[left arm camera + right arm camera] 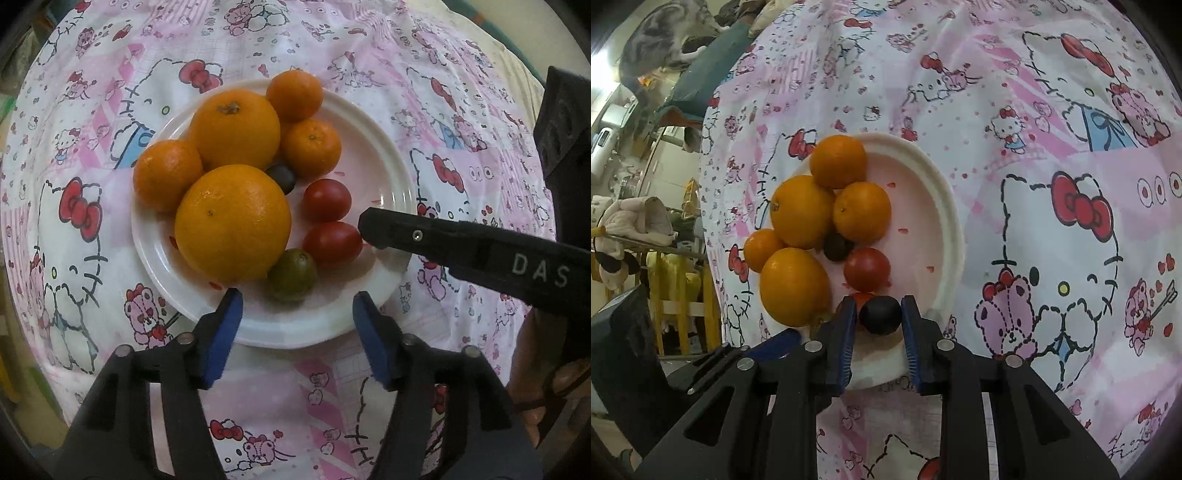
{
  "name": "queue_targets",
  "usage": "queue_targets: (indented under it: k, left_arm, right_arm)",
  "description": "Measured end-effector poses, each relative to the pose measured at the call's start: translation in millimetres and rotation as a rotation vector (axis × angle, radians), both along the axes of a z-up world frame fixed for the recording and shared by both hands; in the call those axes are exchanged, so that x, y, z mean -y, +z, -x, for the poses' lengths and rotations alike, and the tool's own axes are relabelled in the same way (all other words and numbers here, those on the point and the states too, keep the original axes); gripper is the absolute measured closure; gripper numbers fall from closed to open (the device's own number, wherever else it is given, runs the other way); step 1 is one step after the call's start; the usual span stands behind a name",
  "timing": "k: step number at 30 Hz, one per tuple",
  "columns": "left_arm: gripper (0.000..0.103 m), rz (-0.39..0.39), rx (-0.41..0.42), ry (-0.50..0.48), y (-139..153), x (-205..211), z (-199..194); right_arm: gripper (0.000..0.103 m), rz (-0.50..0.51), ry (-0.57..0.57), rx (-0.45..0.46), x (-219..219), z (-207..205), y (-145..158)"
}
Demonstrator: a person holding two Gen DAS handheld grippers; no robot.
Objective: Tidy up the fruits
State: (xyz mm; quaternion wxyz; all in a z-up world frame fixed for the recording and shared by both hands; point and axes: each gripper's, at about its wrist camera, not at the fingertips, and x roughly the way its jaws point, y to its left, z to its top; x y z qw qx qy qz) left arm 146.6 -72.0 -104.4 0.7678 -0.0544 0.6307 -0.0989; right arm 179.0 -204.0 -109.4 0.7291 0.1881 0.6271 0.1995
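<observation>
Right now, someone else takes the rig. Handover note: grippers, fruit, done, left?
Right gripper: shut on the dark round fruit, over the near edge of the white plate.
Left gripper: open, holding nothing, at the plate's near rim.
On the plate: five oranges, the biggest nearest the left gripper; two red tomatoes; a green fruit; another dark fruit between the oranges.
Done: fruit gathered on the plate.
Left: probably set the held fruit down; no other container visible.
</observation>
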Motion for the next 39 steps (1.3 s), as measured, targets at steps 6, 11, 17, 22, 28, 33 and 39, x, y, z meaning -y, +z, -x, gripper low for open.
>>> queue_targets:
  k: [6, 11, 17, 22, 28, 33, 39]
  left_arm:
    - [0.042, -0.001, -0.003, -0.011, 3.8, -0.9, 5.5]
    - [0.042, -0.017, 0.032, -0.007, 15.3, -9.4, 18.7]
    - [0.042, -0.093, 0.105, 0.046, 37.0, -34.7, 38.2]
    - [0.028, -0.105, 0.186, 0.116, 61.4, -61.0, 57.1]
    - [0.022, -0.118, 0.275, 0.14, 81.9, -78.8, 90.6]
    - [0.009, -0.138, 0.381, 0.17, 95.2, -81.1, 113.0]
    - [0.004, -0.127, 0.478, 0.201, 101.4, -82.6, 126.5]
  right_arm:
    - [0.075, 0.013, -0.022, 0.013, 5.0, -1.8, 3.7]
    - [0.047, 0.024, -0.022, 0.061, 7.9, -0.1, 16.0]
    - [0.032, 0.024, -0.061, 0.136, 21.7, 11.7, 40.7]
    - [0.014, 0.033, -0.09, 0.228, 33.5, 41.0, 69.2]
    - [0.009, 0.002, -0.091, 0.319, 34.2, 85.6, 81.8]
    - [0.007, 0.104, -0.062, 0.419, 21.7, 114.3, 90.5]
    - [0.007, 0.167, -0.091, 0.539, 16.1, 144.2, 101.5]
